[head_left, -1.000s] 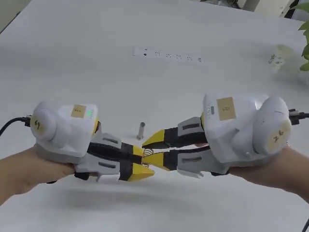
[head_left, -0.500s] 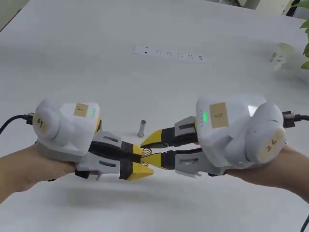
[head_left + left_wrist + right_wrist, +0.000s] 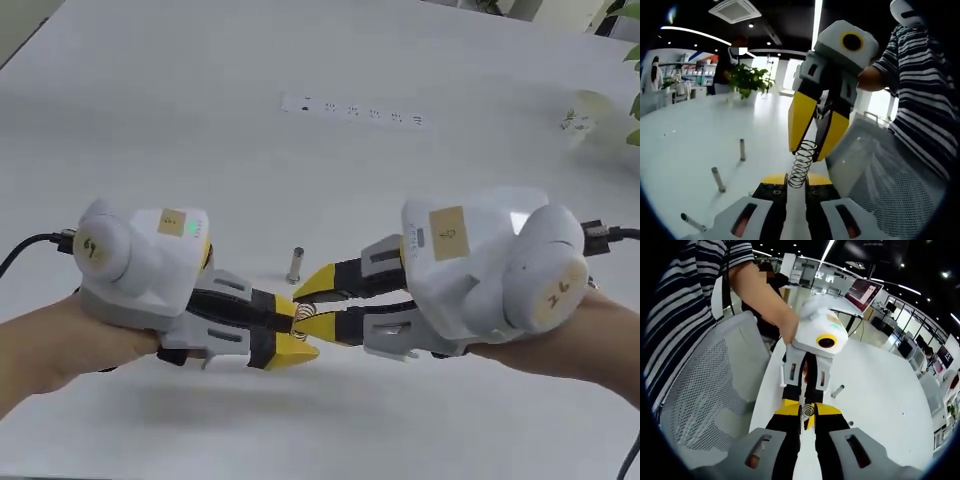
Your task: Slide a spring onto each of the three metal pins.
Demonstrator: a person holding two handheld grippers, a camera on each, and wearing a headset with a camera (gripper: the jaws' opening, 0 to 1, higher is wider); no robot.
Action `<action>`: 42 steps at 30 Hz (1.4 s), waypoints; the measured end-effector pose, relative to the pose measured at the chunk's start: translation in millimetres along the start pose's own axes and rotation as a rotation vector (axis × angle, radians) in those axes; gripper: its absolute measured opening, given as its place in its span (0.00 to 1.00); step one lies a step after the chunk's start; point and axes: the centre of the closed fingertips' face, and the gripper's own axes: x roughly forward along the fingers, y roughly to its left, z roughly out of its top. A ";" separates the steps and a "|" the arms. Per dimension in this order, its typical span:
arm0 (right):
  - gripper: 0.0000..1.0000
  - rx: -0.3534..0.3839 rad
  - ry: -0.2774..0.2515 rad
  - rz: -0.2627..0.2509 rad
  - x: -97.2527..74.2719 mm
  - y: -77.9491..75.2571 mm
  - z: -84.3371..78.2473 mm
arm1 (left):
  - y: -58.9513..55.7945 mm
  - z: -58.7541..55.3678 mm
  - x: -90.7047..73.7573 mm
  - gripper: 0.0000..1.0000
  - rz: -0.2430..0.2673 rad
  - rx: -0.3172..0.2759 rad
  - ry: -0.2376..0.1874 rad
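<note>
The thin coiled steel spring [image 3: 802, 164] hangs in the air just on the near side of the short grey metal pin [image 3: 296, 265], held between two white, yellow-tipped grippers, as it was a second ago. The left gripper [image 3: 291, 331] reaches in from the pin's left, its jaws closed on one end of the coil. The right gripper [image 3: 311, 316] reaches in from the pin's right. Its jaws stand a little apart in a wedge about the other end, and I cannot tell whether they pinch it. Over the last second the right gripper's body has rolled a little, while the tips have stayed together near the pin. The left gripper view shows a row of three pins [image 3: 717, 179] on the white workbench [image 3: 685, 135].
</note>
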 end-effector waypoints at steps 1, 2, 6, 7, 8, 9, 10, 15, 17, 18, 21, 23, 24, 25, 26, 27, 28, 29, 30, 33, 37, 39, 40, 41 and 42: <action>0.07 0.000 -0.001 0.001 0.1 0.0 0.4 | 0.5 0.0 -0.3 0.06 0.004 -0.001 0.001; 0.07 0.000 -0.001 -0.001 0.3 -0.3 0.8 | 1.8 1.1 -0.8 0.07 0.012 -0.006 -0.003; 0.07 -0.002 -0.003 -0.001 0.4 -0.7 1.7 | 3.1 4.4 -3.0 0.09 0.020 -0.009 -0.014; 0.07 -0.001 -0.003 -0.002 0.4 -1.1 1.9 | 3.4 4.7 -3.4 0.10 0.021 -0.012 -0.016; 0.07 -0.001 -0.003 -0.002 0.3 -1.2 2.0 | 3.8 4.5 -3.7 0.10 0.023 -0.014 -0.014; 0.07 -0.004 -0.003 -0.004 0.2 -1.8 2.1 | 4.2 4.0 -4.2 0.10 0.027 -0.012 -0.012; 0.07 -0.003 -0.003 -0.004 0.1 -1.9 2.2 | 4.4 3.7 -4.7 0.11 0.028 -0.012 -0.011; 0.07 0.001 -0.003 -0.010 -0.6 -3.3 1.9 | 4.0 1.1 -8.3 0.12 0.040 -0.026 -0.008; 0.07 0.002 -0.003 -0.012 -0.9 -3.6 1.6 | 4.1 0.0 -10.1 0.13 0.046 -0.037 -0.010; 0.07 0.002 -0.003 -0.013 -1.0 -3.8 1.5 | 3.7 -1.5 -11.6 0.14 0.046 -0.041 -0.009; 0.07 0.006 -0.003 -0.018 -1.4 -4.8 0.6 | 4.1 -4.2 -15.4 0.16 0.057 -0.047 -0.002; 0.07 0.009 -0.003 -0.022 -1.6 -5.4 -0.3 | 4.7 -3.9 -18.7 0.17 0.066 -0.056 -0.005; 0.07 0.010 -0.002 -0.023 -1.6 -5.7 -0.6 | 5.0 -3.5 -20.0 0.18 0.069 -0.059 -0.007; 0.07 0.010 -0.002 -0.025 -1.7 -5.9 -0.7 | 6.2 -3.5 -21.7 0.19 0.077 -0.058 -0.008; 0.07 0.010 -0.002 -0.025 -1.8 -6.0 -0.7 | 7.1 -3.6 -22.8 0.20 0.082 -0.062 -0.008; 0.07 0.011 -0.002 -0.026 -2.0 -6.1 -0.7 | 8.0 -3.7 -24.7 0.21 0.086 -0.066 -0.010; 0.07 0.011 -0.003 -0.028 -2.1 -6.3 -0.6 | 8.8 -3.7 -26.1 0.21 0.091 -0.068 -0.011; 0.07 0.012 -0.001 -0.029 -2.3 -6.4 -1.0 | 10.0 -4.1 -27.9 0.22 0.099 -0.067 -0.011; 0.07 0.012 -0.001 -0.029 -2.4 -6.5 -1.2 | 10.5 -4.4 -29.0 0.22 0.104 -0.066 -0.011; 0.07 0.017 0.000 -0.035 -2.8 -7.7 -2.8 | 12.3 -4.9 -33.3 0.24 0.119 -0.071 -0.017; 0.07 0.018 0.002 -0.041 -4.1 -9.1 -4.3 | 14.7 -7.4 -40.6 0.31 0.144 -0.089 -0.026; 0.07 0.020 0.003 -0.044 -4.9 -10.0 -5.0 | 15.7 -10.3 -44.2 0.34 0.153 -0.105 -0.023; 0.07 0.021 0.003 -0.048 -5.5 -11.3 -5.9 | 15.9 -12.5 -47.2 0.35 0.158 -0.106 -0.020; 0.07 0.022 0.003 -0.052 -6.1 -12.3 -6.4 | 16.6 -14.0 -49.4 0.36 0.165 -0.106 -0.018; 0.07 0.026 0.004 -0.055 -7.0 -13.7 -7.4 | 18.5 -15.7 -53.1 0.37 0.180 -0.108 -0.016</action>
